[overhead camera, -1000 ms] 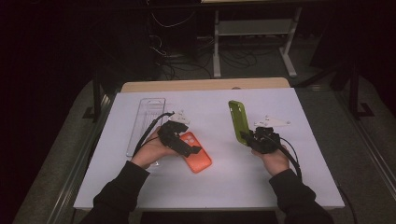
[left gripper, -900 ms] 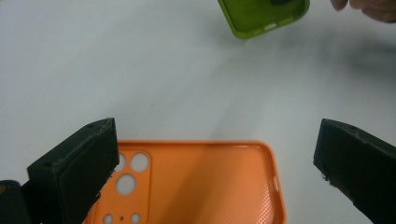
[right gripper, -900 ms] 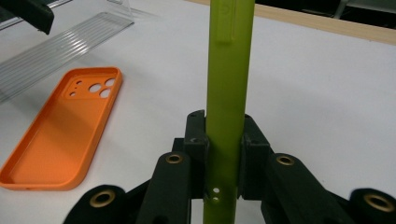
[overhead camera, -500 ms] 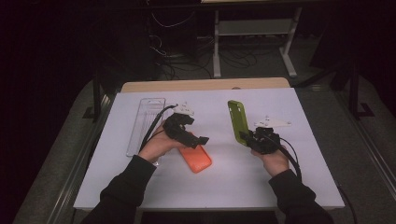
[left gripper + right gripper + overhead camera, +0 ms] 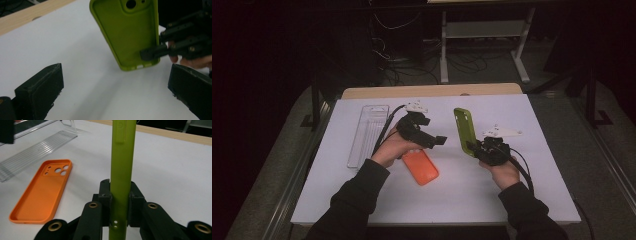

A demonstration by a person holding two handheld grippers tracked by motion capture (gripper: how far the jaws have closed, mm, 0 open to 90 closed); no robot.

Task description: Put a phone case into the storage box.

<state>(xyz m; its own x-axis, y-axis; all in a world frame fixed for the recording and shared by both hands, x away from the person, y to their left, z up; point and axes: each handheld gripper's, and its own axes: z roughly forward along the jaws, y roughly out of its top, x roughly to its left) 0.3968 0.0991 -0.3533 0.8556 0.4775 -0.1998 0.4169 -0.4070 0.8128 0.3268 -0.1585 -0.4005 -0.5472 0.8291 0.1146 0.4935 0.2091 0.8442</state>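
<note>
Green phone case (image 5: 466, 131), orange phone case (image 5: 420, 166), white table (image 5: 537, 175).

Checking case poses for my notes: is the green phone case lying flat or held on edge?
On edge: the right gripper clamps the green phone case near its bottom, lifted off the table.

The high view is dim at its borders: the room behind and beside the bench (image 5: 522, 200) sinks into near black, while the white top is evenly and softly lit from above, without glare. Shadows there are faint and short, tucked close under the hands and the orange case (image 5: 421, 167). The picture is slightly soft and grainy, with little detail in the dark sleeves. The left gripper view is brighter; its own black jaws at the bottom are blurred, and the green case (image 5: 130, 32) casts a pale, diffuse shadow on the white surface. The right gripper view is sharper, evenly lit, its far background soft.
</note>
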